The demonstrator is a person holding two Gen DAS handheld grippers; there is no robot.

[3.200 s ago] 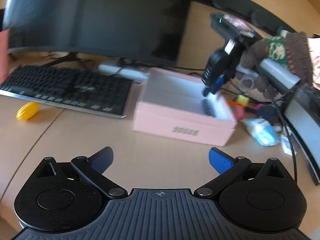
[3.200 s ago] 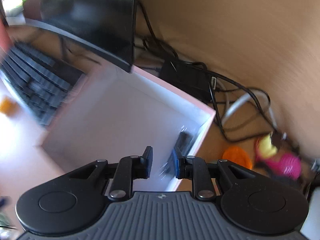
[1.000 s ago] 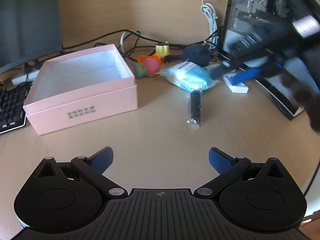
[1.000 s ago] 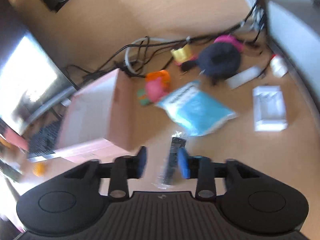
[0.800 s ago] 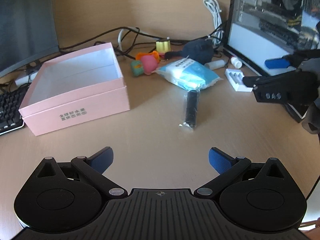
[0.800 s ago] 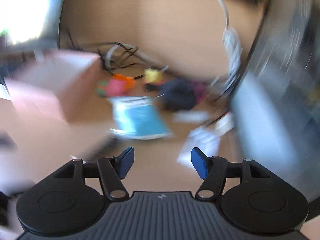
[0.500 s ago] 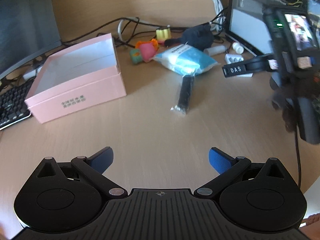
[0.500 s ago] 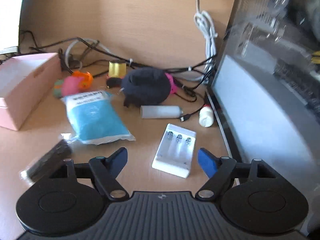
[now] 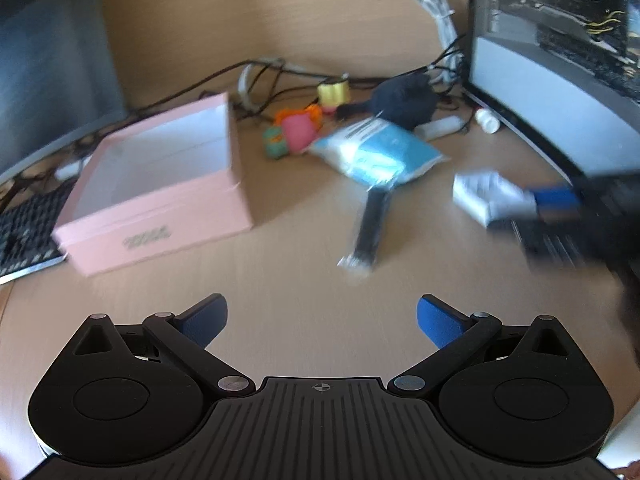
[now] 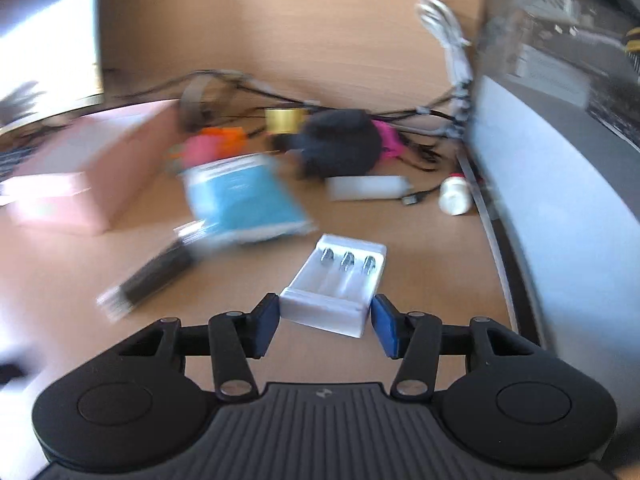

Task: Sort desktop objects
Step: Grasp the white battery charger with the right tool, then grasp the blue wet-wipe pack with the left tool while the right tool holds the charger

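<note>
A white battery charger (image 10: 340,280) lies on the wooden desk, also seen in the left wrist view as the charger (image 9: 480,192). My right gripper (image 10: 325,328) has its blue pads on either side of the charger's near end, and the jaws are closing. I see no firm press on it. In the left wrist view the right gripper (image 9: 516,210) is a blur at the right. My left gripper (image 9: 322,316) hangs wide open over bare desk, holding nothing. An open pink box (image 9: 160,216) stands at the left. A blue packet (image 9: 380,152) and a black wrapped stick (image 9: 370,228) lie between.
A computer case (image 9: 560,80) walls off the right side. A monitor (image 9: 48,72) and keyboard (image 9: 24,236) sit at the left. Cables, a dark pouch (image 10: 336,144), small toys (image 9: 296,132), a white tube (image 10: 368,188) and a small bottle (image 10: 454,198) crowd the back.
My right gripper has dropped toward the charger and its jaws have narrowed around the near end. The left gripper has drifted, staying open.
</note>
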